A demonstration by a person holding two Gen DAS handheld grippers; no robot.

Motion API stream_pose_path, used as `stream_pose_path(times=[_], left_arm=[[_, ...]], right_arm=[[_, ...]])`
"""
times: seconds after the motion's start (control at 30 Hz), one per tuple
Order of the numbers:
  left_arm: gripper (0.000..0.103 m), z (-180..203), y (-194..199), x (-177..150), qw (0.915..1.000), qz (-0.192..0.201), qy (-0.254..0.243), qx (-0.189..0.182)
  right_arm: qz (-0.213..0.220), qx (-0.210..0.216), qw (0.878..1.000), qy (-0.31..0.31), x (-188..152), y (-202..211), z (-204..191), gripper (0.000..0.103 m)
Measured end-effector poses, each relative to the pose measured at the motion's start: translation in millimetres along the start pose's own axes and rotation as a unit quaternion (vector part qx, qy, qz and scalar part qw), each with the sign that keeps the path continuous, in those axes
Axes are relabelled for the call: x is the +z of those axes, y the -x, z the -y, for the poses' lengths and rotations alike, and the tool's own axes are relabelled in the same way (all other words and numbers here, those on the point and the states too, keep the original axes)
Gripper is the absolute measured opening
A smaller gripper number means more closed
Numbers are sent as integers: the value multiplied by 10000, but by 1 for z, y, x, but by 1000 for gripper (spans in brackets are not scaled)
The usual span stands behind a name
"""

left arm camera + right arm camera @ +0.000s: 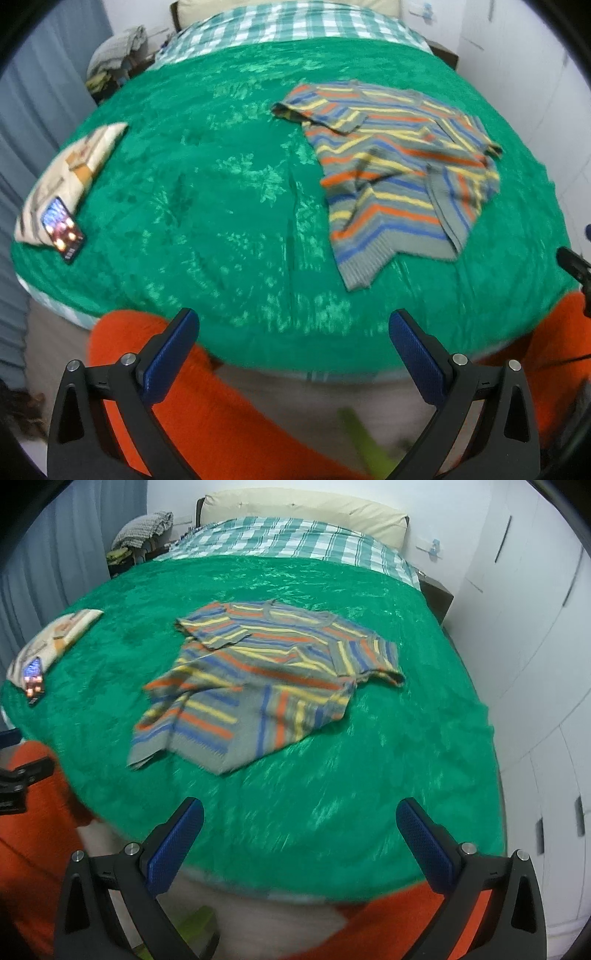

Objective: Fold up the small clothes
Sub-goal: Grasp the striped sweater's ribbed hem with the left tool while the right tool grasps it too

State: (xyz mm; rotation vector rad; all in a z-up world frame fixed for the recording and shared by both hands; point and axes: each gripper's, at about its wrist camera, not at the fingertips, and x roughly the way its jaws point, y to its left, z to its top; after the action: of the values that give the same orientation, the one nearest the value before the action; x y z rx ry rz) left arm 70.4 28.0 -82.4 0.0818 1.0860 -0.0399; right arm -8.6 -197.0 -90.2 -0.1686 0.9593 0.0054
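Green bedspread carries a rumpled striped sweater, well ahead of both gripper jaws, spread wide and empty.

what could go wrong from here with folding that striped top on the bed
1. The striped top lies rumpled, its lower part already doubled over; folding it as is would likely trap creases.
2. Both the left gripper and right gripper are open and off the cloth; on the plush green blanket, a pinch may catch blanket too.
3. The phone near the bed edge could be knocked off.
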Motion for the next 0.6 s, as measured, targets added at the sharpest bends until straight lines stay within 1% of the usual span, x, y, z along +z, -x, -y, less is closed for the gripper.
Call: stream_pose_path(times=[0.07, 0.1, 0.13, 0.2, 0.23, 0.27, 0.33, 0.37, 0.4, 0.43, 0.47, 0.5, 0.53, 0.57, 0.6], left_arm=[[102, -1, -30, 7, 9997, -67, 96, -195], [102, -1, -38, 8, 9996, -127, 108, -245], [102, 1, -59, 12, 9987, -271, 165, -396], [101, 3, -79, 15, 9976, -385, 245, -521], [101, 6, -93, 18, 9968, -457, 273, -601], [100, 9, -99, 19, 9967, -466, 265, -617], [100, 14, -107, 21, 9968, -420, 216, -647], [100, 17, -110, 22, 9970, -374, 183, -652], [100, 19, -113, 23, 9972, -346, 161, -649], [98, 20, -115, 23, 9971, -339, 151, -663], [92, 20, -117, 23, 9970, -343, 140, -681], [86, 20, -120, 23, 9966, -381, 130, -717], [74, 19, -122, 22, 9959, -443, 122, -773], [68, 16, -123, 20, 9953, -483, 133, -827], [67, 14, -123, 18, 9946, -470, 168, -907]], right_arm=[[-37, 117, 9999, 59, 18, -29, -4, 103], [-91, 216, 9997, 89, 28, -47, -10, 103], [-145, 275, 9995, 97, 35, -60, -15, 103], [-217, 441, 9987, 107, 54, -101, -35, 102], [-224, 465, 9986, 123, 61, -117, -44, 102], [-240, 468, 9985, 120, 66, -130, -51, 102], [-265, 444, 9987, 47, 82, -164, -67, 96], [-276, 410, 9988, 12, 88, -175, -70, 90], [-298, 409, 9987, -24, 91, -184, -70, 82], [-340, 524, 9980, -92, 95, -195, -71, 73], [-410, 592, 9973, -119, 95, -201, -70, 42], [-508, 661, 9964, -143, 95, -205, -67, 15], [-482, 851, 9949, -247, 94, -201, -60, 9], [-377, 932, 9944, -319, 92, -192, -54, 5], [-268, 956, 9944, -348, 89, -181, -48, 3]])
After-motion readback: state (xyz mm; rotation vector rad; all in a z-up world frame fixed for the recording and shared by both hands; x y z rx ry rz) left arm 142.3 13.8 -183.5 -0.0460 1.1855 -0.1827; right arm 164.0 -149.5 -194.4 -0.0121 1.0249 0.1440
